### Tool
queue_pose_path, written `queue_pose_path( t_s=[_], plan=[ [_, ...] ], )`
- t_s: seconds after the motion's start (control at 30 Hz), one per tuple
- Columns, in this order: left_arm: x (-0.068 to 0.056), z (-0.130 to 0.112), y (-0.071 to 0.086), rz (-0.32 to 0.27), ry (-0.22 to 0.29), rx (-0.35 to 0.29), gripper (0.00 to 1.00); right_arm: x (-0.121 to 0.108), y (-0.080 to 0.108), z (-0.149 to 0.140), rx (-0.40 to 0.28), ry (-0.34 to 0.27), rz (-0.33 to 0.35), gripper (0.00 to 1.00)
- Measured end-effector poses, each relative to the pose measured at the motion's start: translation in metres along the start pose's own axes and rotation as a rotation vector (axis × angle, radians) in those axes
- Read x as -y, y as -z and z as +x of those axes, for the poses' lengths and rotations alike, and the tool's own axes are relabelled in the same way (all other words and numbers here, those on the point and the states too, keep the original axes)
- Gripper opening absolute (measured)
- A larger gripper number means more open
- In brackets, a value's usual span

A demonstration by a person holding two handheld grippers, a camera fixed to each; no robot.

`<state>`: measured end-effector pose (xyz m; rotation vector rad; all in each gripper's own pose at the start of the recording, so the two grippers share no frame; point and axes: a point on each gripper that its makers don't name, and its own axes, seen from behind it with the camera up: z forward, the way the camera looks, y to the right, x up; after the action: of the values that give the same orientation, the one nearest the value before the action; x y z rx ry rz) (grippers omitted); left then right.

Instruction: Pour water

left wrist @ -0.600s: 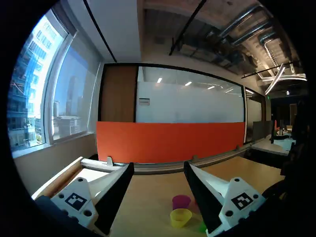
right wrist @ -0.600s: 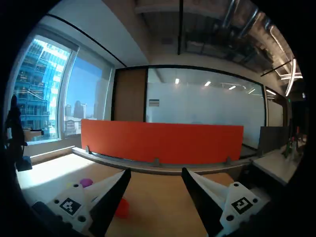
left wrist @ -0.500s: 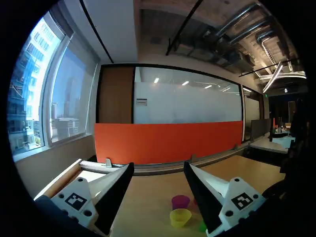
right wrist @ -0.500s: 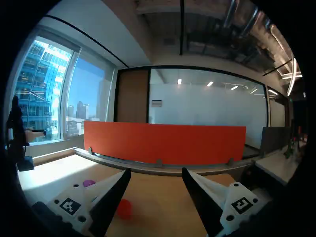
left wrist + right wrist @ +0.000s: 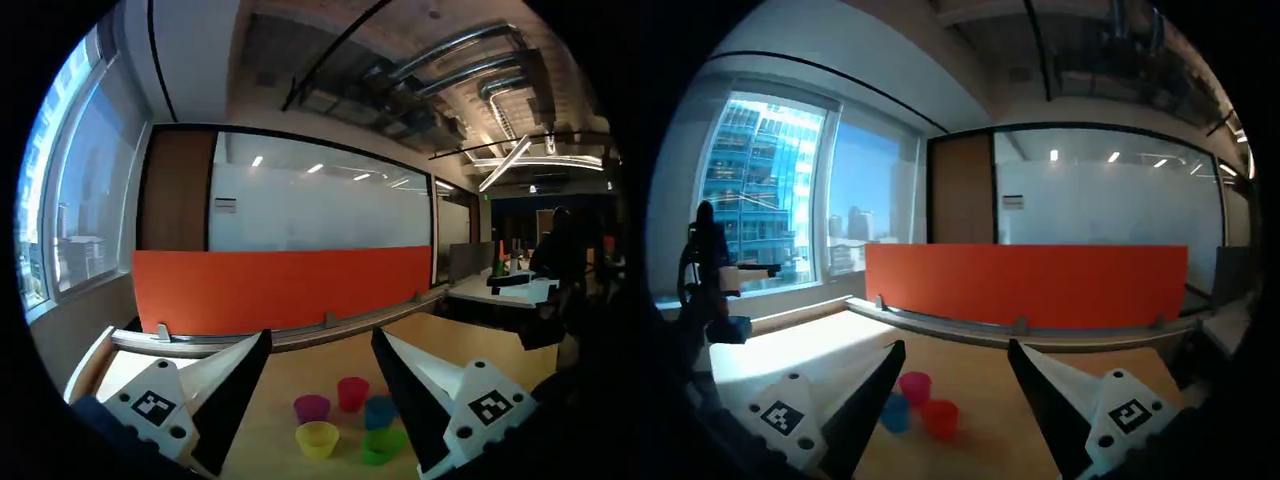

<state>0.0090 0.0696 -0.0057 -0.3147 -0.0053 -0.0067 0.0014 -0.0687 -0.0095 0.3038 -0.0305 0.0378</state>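
Swung toward the coloured cups (image 5: 311,407) since half a second earlier, revealing five on the desk (image 5: 276,378) before the orange partition (image 5: 280,288). Kept left gripper (image 5: 320,336) and right gripper (image 5: 956,344) splayed, empty, short of them, probably choosing one.

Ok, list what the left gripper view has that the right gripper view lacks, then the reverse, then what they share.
Left gripper view: a yellow cup and a green cup nearest the camera, and a person in dark outline at far right.
Right gripper view: a dark stand beside the window.
Both: the blue cup, the red cup, the orange divider and the wooden table. The left gripper and the right gripper are each open, holding nothing.
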Motion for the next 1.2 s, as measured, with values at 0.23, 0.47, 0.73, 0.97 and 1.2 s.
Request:
queue_pose_path(
  t_s=[0.23,0.47,0.73,0.97,1.2],
  plan=[
    [-0.024,-0.003,0.006,-0.108,-0.005,0.018,0.93,0.023,-0.001,0.001,0.015,0.007,0.111,0.99],
    [-0.038,-0.008,0.009,-0.187,0.002,0.038,0.93,0.036,-0.004,-0.008,0.054,0.051,0.157,0.99],
    [-0.042,-0.028,0.009,-0.227,-0.044,0.073,0.93,0.051,-0.004,-0.026,0.109,0.074,0.212,0.99],
    [-0.048,-0.047,0.009,-0.257,-0.074,0.101,0.93,0.055,-0.005,-0.050,0.160,0.102,0.234,0.99],
    [-0.054,-0.075,0.008,-0.286,-0.076,0.142,0.93,0.059,-0.008,-0.072,0.198,0.123,0.253,0.99]
  ],
)
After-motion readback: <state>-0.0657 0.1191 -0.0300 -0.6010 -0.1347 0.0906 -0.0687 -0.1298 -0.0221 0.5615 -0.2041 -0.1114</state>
